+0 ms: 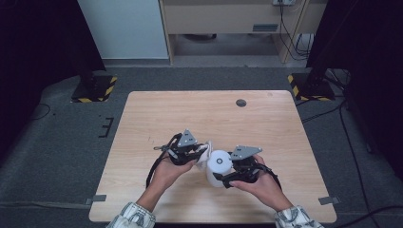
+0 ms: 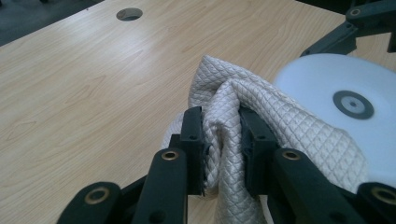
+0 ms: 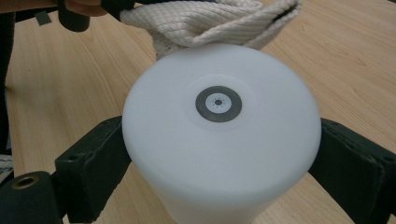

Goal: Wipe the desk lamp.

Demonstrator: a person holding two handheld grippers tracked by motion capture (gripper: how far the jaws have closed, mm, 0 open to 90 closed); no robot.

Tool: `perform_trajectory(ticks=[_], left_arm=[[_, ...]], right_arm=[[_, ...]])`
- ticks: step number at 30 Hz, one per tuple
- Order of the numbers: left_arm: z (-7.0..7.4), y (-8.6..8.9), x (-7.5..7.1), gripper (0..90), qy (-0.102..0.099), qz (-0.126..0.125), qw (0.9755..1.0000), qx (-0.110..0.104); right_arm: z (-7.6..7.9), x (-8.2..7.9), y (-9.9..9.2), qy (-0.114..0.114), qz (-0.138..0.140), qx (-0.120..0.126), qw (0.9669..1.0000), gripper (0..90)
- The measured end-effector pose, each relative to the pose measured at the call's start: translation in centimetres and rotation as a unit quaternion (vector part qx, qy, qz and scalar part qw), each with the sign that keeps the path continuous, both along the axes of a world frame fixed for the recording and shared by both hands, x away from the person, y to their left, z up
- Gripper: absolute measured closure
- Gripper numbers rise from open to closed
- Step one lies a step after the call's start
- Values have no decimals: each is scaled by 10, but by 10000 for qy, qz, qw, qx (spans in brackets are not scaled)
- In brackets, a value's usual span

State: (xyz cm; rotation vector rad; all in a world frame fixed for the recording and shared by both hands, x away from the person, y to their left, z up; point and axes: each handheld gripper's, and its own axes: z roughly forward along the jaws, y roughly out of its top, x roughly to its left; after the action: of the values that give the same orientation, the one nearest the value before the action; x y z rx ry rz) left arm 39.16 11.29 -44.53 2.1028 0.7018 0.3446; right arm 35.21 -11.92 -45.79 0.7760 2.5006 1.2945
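Cloth [image 2: 243, 116], cream and quilted, sits bunched between my left gripper [image 2: 223, 140] jaws at lower centre of its own view, clamped tight. From above, I see it pressed against the white cylinder [image 1: 218, 164] at mid-frame on the table [image 1: 190, 114]. My right gripper [image 3: 219, 158] view adds the cylinder's grey-ringed end face, both pads squeezing its sides.

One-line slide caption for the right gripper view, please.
Right gripper fingers clamp a white cylinder while a quilted cream cloth touches its far edge above the wooden table.
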Motion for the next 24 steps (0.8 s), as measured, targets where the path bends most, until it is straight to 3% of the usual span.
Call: perform_trajectory(ticks=[24], left_arm=[[-45,-10,6,736,364,-13,9991,199]], right_arm=[[-3,-1,2,17,56,-7,10000,90]])
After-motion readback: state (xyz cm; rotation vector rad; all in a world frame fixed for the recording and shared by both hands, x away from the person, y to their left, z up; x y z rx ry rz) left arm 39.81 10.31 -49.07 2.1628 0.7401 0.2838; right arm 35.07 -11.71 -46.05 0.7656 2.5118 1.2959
